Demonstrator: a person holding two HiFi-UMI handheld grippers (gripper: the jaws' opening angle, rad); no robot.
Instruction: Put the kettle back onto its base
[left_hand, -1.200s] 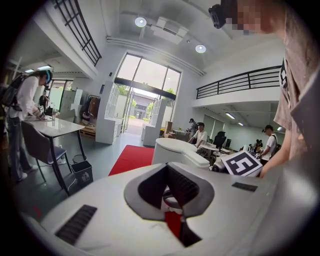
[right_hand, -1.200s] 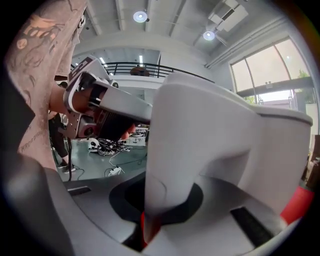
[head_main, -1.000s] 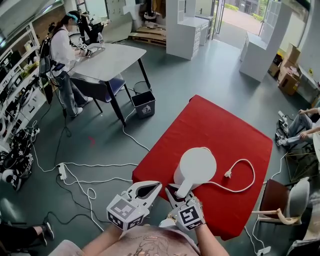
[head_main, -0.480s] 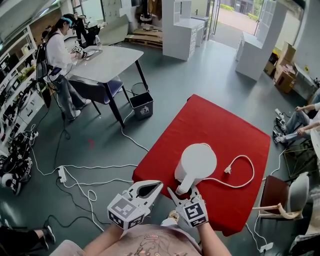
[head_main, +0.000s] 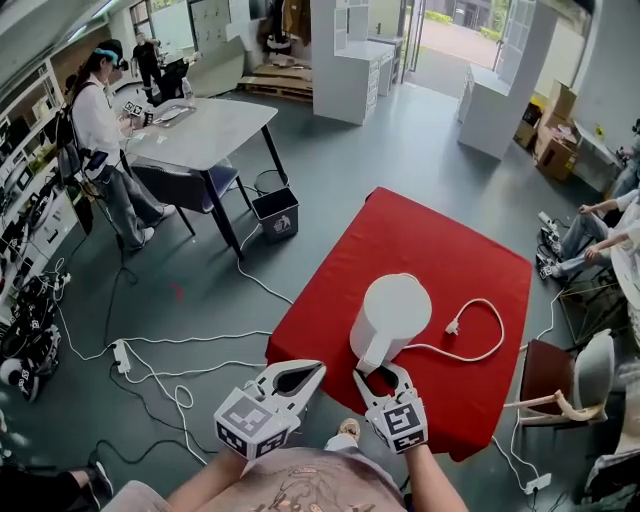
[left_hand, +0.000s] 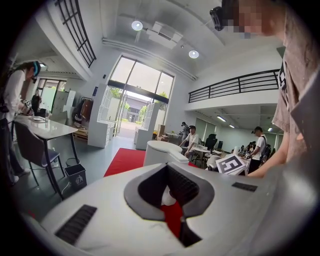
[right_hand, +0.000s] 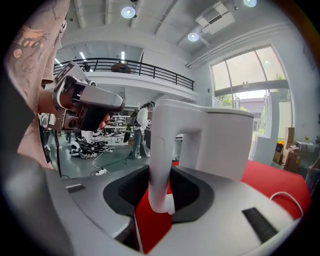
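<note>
Fingers (right_hand: 122, 192) of our right gripper (head_main: 384, 376) stand apart and are closing a little, with the kettle's handle (right_hand: 159, 165) between them. Red shows beside the handle, so we read no clamp on it.

The kettle (head_main: 392, 318) is white and stands upright near the front of the red tabletop (head_main: 420, 235), handle turned toward us. Its base is hidden. A white cord (head_main: 487, 345) runs out from under the kettle's right side and loops round to a loose plug (head_main: 452, 326) lying on the red, so we judge the kettle already sits on the base, unplugged.

The handle faces us because that is the grab side, and the right gripper comes at it from the near edge. A loose surround fits a kettle whose weight rests on what is under it, not on the fingers.

Our left gripper (head_main: 320, 366) hangs off the tabletop's near-left corner, just beside the right one. Its fingertips are together with nothing clamped. We judge it is parked clear, since this is a one-handed job.

In the right gripper view the handle's lower end sits roughly centred between the right fingers. The kettle's body lies just beyond the fingertips, and the left fingers are well clear of it.
</note>
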